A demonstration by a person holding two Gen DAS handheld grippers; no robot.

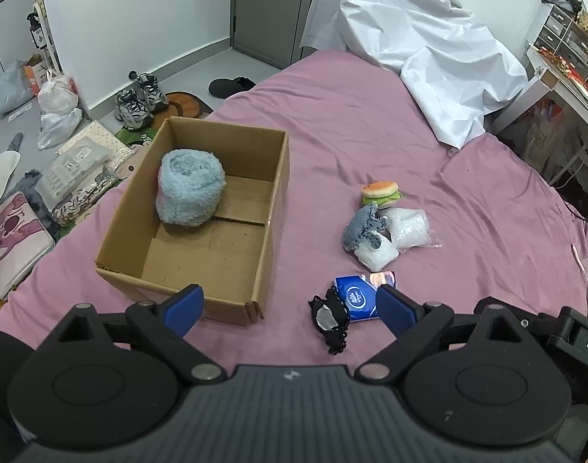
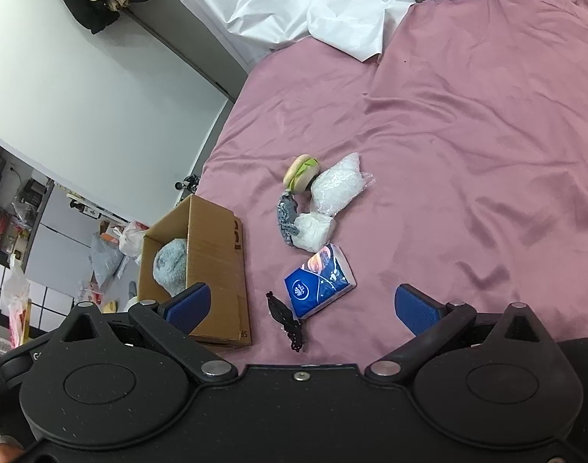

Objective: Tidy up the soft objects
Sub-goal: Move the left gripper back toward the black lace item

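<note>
Both claws released, empty: left claw (image 1: 290, 308), right claw (image 2: 301, 305); box (image 1: 270, 208) holds blue towel (image 1: 189, 193); next I'd pinch tissue pack (image 2: 319, 281) mid-body, lift clear of black lace (image 2: 288, 320).

Even, soft indoor light, bright enough; the cardboard box (image 1: 201, 208) throws only a faint shadow inside itself. Mild sheen on the pink bedsheet (image 2: 467, 135) beyond it. Sharp focus, strong fisheye bending at edges

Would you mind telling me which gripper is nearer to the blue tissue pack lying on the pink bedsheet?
Left. The left gripper has one finger right against the blue tissue pack, jaws open. The right gripper hovers just short of it, the pack ahead between its open jaws.
</note>
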